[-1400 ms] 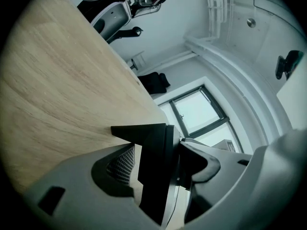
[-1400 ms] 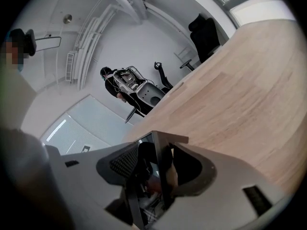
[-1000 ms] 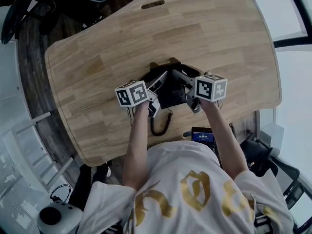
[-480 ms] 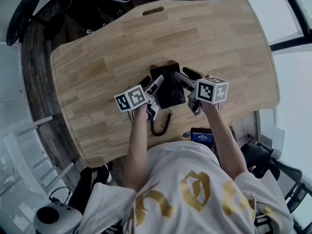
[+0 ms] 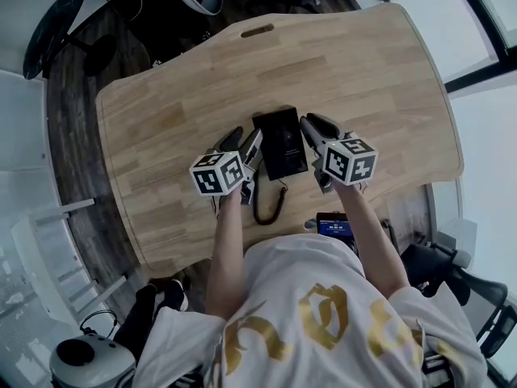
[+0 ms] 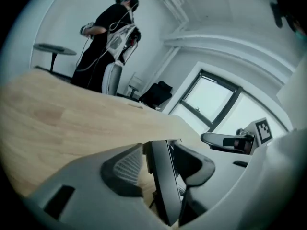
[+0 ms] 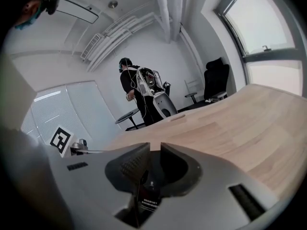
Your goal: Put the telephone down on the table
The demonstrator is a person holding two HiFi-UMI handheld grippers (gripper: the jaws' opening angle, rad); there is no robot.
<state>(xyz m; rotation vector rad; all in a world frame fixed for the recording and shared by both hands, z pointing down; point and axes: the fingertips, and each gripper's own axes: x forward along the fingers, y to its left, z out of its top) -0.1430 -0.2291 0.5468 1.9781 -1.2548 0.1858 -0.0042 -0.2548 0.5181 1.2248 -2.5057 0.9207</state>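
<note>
As left gripper and right gripper jaws close astride the telephone, table spreads beyond its edge.

Head view is looking steeply down from above the table. Both gripper views are riding low, skimming close across that same wood toward the far room, both catching the standing person beyond.
</note>
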